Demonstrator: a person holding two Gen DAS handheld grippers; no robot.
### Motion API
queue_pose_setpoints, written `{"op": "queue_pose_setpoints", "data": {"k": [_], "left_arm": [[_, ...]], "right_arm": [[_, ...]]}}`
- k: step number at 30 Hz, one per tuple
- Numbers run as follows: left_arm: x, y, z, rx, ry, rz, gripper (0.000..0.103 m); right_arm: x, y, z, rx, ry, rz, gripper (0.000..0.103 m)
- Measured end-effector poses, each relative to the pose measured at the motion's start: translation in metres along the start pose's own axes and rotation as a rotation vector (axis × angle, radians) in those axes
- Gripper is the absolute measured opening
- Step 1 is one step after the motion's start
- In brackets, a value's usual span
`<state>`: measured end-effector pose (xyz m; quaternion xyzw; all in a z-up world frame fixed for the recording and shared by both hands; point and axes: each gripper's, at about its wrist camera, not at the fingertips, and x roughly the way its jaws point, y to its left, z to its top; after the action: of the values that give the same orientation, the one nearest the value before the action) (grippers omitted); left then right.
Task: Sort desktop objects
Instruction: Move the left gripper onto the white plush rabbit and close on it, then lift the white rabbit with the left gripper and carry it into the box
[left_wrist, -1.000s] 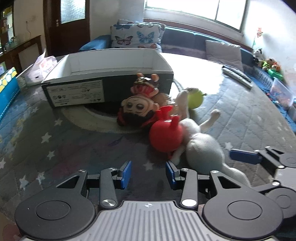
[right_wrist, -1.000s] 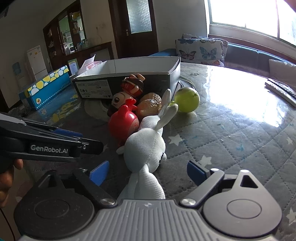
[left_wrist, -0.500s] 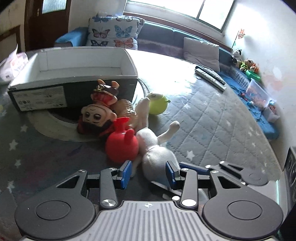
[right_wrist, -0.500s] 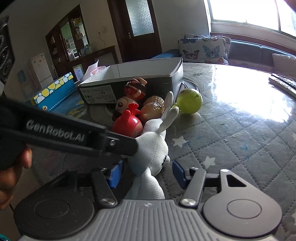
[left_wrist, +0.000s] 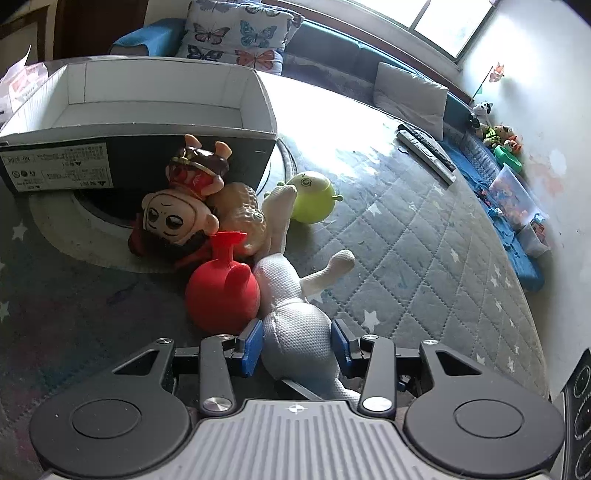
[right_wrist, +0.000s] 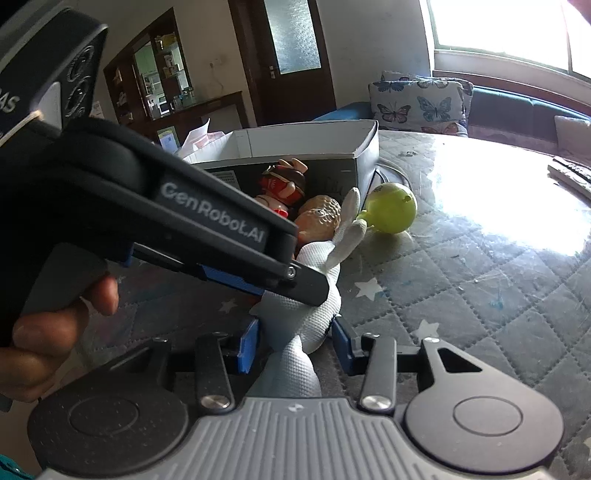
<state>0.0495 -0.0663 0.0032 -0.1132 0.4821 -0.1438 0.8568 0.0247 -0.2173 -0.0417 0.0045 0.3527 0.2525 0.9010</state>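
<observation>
A white plush rabbit lies on the quilted table. My left gripper straddles its body, pads against both sides. My right gripper holds the same rabbit lower down, around its legs. A red rubber toy lies just left of the rabbit. A doll with a big head, a tan toy and a green ball toy lie behind it. An open cardboard box stands at the back left, empty inside.
The left gripper's body and the hand crosses the right wrist view's left half. Two remote controls lie at the table's far right. A white ring mat lies under the box. A sofa with cushions stands behind.
My left gripper swung right from the red toy and now brackets the rabbit's body. My right gripper has narrowed from wide open onto the rabbit.
</observation>
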Motion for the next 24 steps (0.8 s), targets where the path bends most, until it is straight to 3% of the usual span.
{"op": "queue_pose_setpoints", "data": {"k": [9,15,24], "left_arm": [[0.007,0.002,-0.001,-0.006,0.004,-0.008,0.045],[0.001,0.002,-0.007,0.009,-0.022,-0.032,0.038],[-0.03,0.002,-0.004,-0.01,-0.1,-0.079,0.037]], "right_arm": [[0.0,0.0,0.001,-0.008,-0.004,-0.004,0.038],[-0.004,0.002,0.0,-0.011,-0.01,-0.013,0.037],[-0.025,0.014,0.011,-0.068,-0.075,-0.023,0.037]]}}
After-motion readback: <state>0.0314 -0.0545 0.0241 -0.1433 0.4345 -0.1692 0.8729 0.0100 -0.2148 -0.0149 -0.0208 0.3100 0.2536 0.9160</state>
